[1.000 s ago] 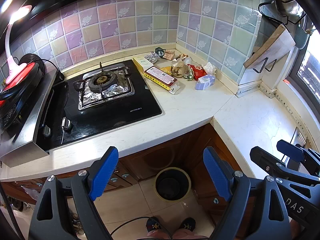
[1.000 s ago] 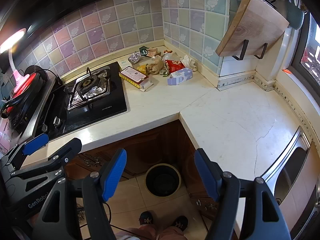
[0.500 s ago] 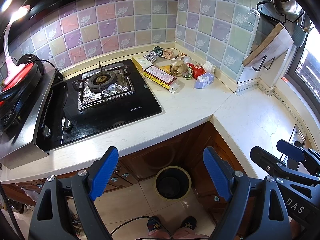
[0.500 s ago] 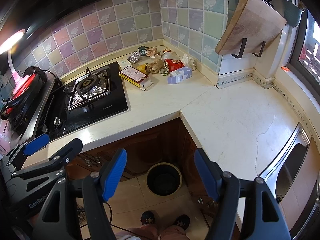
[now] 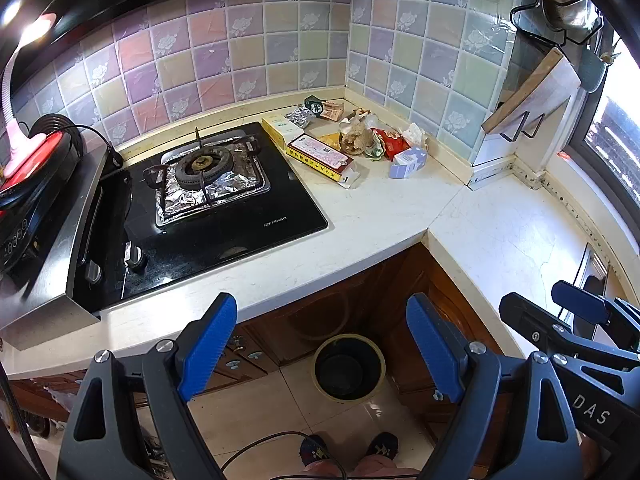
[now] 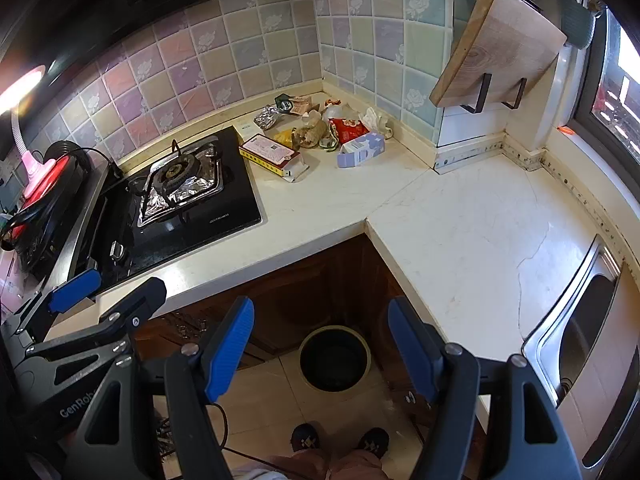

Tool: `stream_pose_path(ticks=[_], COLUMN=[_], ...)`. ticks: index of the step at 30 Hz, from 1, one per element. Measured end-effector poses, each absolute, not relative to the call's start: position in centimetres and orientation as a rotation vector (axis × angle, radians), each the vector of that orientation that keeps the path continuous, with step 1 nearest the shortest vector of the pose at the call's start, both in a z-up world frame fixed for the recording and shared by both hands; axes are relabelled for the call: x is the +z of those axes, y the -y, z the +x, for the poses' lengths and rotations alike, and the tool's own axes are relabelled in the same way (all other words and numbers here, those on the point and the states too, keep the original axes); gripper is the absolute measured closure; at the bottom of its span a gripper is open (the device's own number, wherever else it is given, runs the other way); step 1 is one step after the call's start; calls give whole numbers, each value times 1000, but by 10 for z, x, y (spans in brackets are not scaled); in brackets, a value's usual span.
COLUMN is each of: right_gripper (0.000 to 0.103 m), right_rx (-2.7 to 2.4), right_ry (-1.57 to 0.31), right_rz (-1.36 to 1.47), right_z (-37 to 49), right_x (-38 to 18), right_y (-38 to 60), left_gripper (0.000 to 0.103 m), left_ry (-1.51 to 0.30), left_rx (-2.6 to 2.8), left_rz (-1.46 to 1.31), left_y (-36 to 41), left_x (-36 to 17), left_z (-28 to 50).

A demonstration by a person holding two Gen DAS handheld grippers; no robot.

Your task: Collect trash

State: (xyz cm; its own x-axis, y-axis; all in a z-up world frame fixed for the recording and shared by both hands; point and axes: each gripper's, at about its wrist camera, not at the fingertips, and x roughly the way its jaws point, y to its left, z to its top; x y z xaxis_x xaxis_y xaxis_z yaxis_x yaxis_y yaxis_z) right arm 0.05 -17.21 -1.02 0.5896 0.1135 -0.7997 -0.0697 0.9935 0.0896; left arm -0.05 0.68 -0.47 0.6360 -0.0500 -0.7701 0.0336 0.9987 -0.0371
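"DAS" stands in white letters on the black arm of the right claw point(image 5: 592, 320) where it shows at the edge of the left wrist view; "GenRob" followed by cut-off letters is printed on the left claw point(image 6: 108, 292) in the right wrist view. The stove point(image 5: 224, 216) carries a small white line of print near its front right corner, too fine to read.

The trash point(image 5: 352, 140) lies heaped on the desk point(image 5: 376, 216) in the back corner, just right of the stove and against the tiled wall. Its longest piece, a flat yellow box with a red-and-white label point(image 5: 322, 156), runs slantwise from the wall toward the desk's front edge, its torn white end nearest the camera; the label's print is illegible. Beside it sit a pale blue carton point(image 5: 408, 162) tipped on its side, a red packet point(image 5: 394, 142), a crumpled foil ball point(image 5: 300, 116) and a brownish wad point(image 5: 354, 138).

Both claws hang open and empty, well apart from the heap, over the floor. Below them stands a round dark bin point(image 5: 348, 366) against the cabinet, with a person's shoes point(image 6: 340, 438) at the bottom.
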Motion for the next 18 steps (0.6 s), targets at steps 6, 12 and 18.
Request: stream_pose_path(ticks=[6, 12, 18], right_gripper=[33, 33, 35], right_rx=[83, 62, 46], right_ry=[-929, -914, -925], right_rz=[67, 86, 107], right_z=[1, 4, 10], right_x=[-10, -8, -13], right_y=[162, 154, 150], left_gripper=[18, 18, 18], left_ry=[-879, -873, -896], left_rx=[-70, -103, -139], left_rz=[-14, -5, -22], left_y=[-17, -27, -34], left_x=[-2, -1, -7], left_z=[7, 20, 37])
